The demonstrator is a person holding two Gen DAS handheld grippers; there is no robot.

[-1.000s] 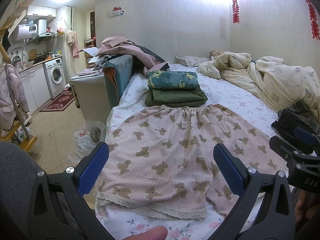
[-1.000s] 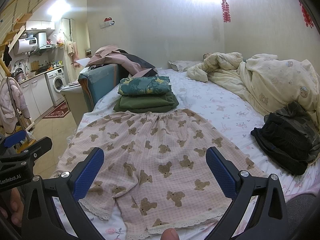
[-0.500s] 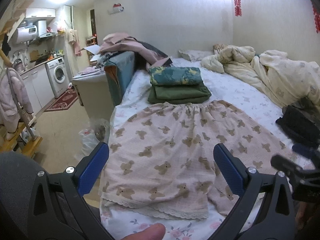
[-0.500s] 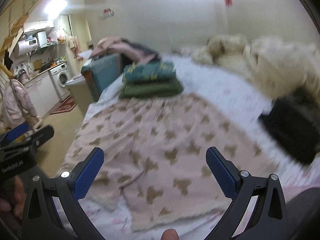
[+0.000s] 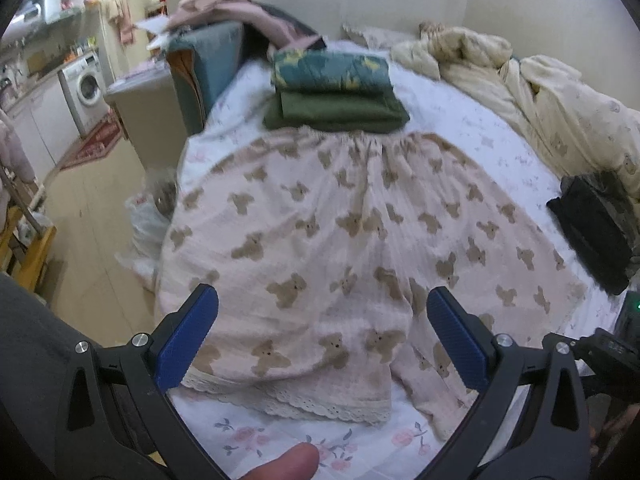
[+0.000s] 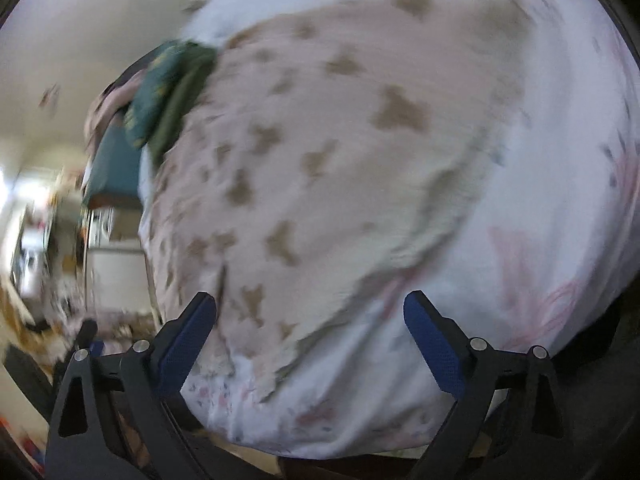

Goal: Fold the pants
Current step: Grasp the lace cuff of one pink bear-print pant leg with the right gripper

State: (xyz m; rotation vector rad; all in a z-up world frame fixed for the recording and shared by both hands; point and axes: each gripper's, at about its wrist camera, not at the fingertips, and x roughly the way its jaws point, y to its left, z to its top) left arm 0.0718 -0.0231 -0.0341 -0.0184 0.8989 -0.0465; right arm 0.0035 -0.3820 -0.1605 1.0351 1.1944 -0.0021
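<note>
Pink pants with brown bear print [image 5: 352,232] lie spread flat on the bed, waistband far, lace-trimmed leg hems near. My left gripper [image 5: 322,340] is open and empty, hovering over the near left leg hem. In the blurred, tilted right wrist view the pants [image 6: 320,140] fill the frame. My right gripper [image 6: 310,340] is open and empty, low over the lace hem of the right leg near the bed's edge.
A stack of folded green and teal clothes [image 5: 336,92] sits just beyond the waistband. A black garment [image 5: 596,224] lies at the right. A cream duvet [image 5: 540,88] is bunched at the far right. The floor and a plastic bag [image 5: 148,216] lie to the left.
Both grippers have dropped toward the pants' near hems. The right gripper has swung down fast and tilted, so its view is blurred. Both stay open.
</note>
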